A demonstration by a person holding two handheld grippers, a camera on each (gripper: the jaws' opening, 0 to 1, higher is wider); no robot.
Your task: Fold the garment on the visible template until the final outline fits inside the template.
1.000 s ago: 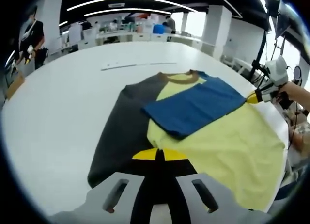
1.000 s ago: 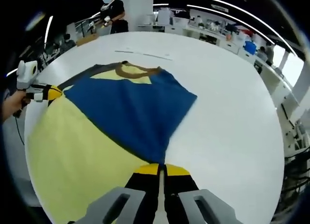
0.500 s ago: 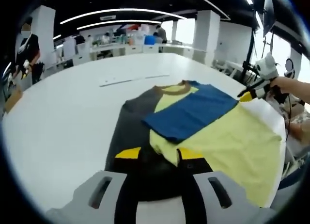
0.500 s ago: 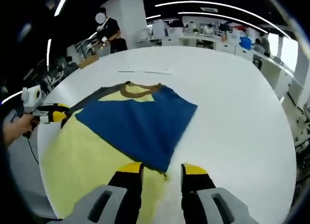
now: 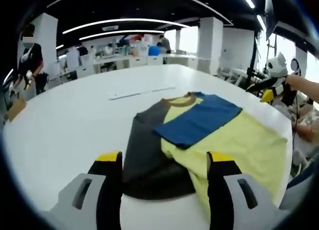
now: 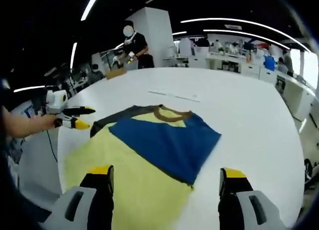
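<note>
On the white table (image 5: 60, 125) the garment (image 6: 149, 155) lies flat just beyond your wide-apart, empty jaws (blue side (image 5: 199, 123) folded in, charcoal side (image 5: 144, 150) not), so pinch the charcoal edge low with your left gripper (image 5: 164, 163) and fold squarely.

Looking like a large open-plan lab or data-collection workspace. Long curved light strips (image 5: 124, 22) are running across a dark ceiling, white square pillars (image 6: 158, 33) are standing on the floor. A big white worktop (image 5: 65, 120) is taking the foreground; further back, rows of benches (image 6: 234, 58) are carrying clutter and gear, with people sitting or standing at them. A person in dark clothes (image 6: 137, 46) is standing near the far edge of the worktop. Daylight is coming through windows (image 5: 187, 38) at the back.
</note>
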